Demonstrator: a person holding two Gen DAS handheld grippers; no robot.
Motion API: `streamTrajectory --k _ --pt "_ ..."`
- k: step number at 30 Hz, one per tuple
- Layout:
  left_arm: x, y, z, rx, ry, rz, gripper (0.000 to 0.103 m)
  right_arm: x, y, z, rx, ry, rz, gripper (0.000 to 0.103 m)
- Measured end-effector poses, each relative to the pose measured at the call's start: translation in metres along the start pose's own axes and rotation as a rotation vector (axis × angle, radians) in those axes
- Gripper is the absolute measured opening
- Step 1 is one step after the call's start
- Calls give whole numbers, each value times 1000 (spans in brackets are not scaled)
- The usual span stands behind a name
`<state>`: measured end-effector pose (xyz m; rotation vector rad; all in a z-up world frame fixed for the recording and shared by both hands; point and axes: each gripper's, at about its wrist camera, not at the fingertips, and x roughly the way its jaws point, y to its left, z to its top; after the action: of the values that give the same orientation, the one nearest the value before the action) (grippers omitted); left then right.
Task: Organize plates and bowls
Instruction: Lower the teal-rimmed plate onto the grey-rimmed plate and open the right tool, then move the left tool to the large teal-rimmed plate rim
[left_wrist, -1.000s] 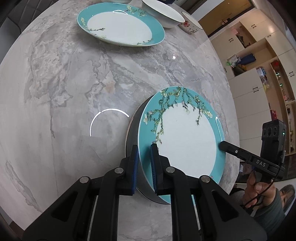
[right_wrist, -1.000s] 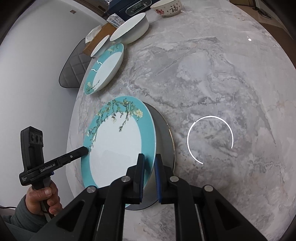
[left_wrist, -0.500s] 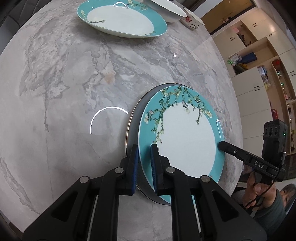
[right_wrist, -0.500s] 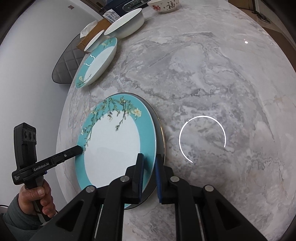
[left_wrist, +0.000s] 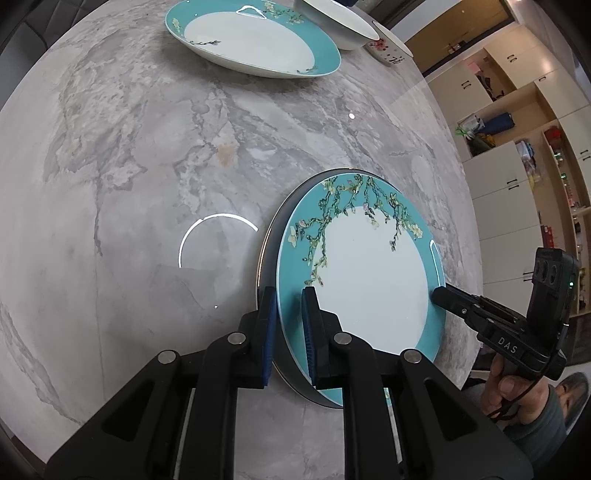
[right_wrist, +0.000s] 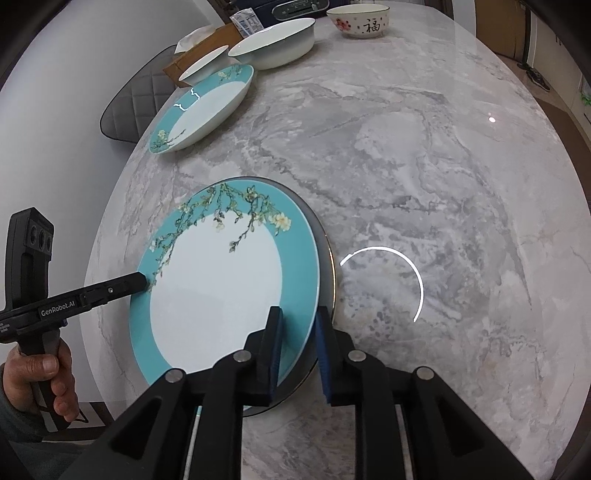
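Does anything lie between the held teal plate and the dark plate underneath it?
Nothing visible does. The teal plate sits right over the dark plate, whose rim shows bare beside it. Between them is hidden.

Using the teal plate (right_wrist: 218, 291) near the table's (right_wrist: 424, 155) front edge as the landmark: the marble on its right side is wide open all the way across, loads of room to swing a gripper through. Straight behind it there's a bare stretch too. Stuff only starts at the far-left back: a second teal plate (right_wrist: 207, 107), then two white bowls (right_wrist: 275, 44) tucked behind that, and a small flowered bowl (right_wrist: 360, 22) at the far edge. Left of the plate the table ends almost right away, with a chair (right_wrist: 136, 107) further back.
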<state>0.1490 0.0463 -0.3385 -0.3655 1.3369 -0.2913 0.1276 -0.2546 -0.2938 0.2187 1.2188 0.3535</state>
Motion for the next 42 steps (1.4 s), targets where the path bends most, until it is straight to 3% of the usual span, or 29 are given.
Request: streamTrajectory --k 4,7,10,12,15,18,19,21,22,23,25,29,35,38,42 --pt "0 -3 1 32 4 14 14 -1 8 -2 -40 -18 -101 22" --pt "2 -6 2 44 11 21 14 0 12 -3 -37 -18 -106 23" --pt "1 -8 2 59 19 32 17 -3 14 -4 -20 -35 -109 34" --pt "-1 -8 1 69 20 37 20 -8 14 -4 -5 -53 -119 50" --pt "-4 -3 -1 43 14 56 65 -18 11 -5 28 -83 -134 62" --pt "-16 2 -2 20 -8 47 66 -28 7 -5 58 -108 -154 75" --pt "-21 3 -1 21 -15 47 72 -32 5 -4 70 -114 -150 80" --pt "-36 7 3 21 -40 37 84 -42 0 -1 105 -132 -112 100" --pt "-42 10 7 16 -44 29 98 -46 -2 1 126 -141 -86 103" --pt "-47 14 11 9 -42 22 103 -51 -5 3 145 -143 -52 103" --pt "-59 20 20 -1 -57 46 103 -58 -8 11 172 -137 6 103" --pt "-77 27 45 27 -126 98 103 -71 -8 33 189 -192 35 103" --pt "-85 25 93 86 -243 168 103 -61 3 102 100 -270 115 103" --pt "-77 30 131 61 -215 176 103 -42 10 147 70 -264 168 103" --pt "-55 46 188 -11 -160 215 102 0 13 208 82 -182 193 102"
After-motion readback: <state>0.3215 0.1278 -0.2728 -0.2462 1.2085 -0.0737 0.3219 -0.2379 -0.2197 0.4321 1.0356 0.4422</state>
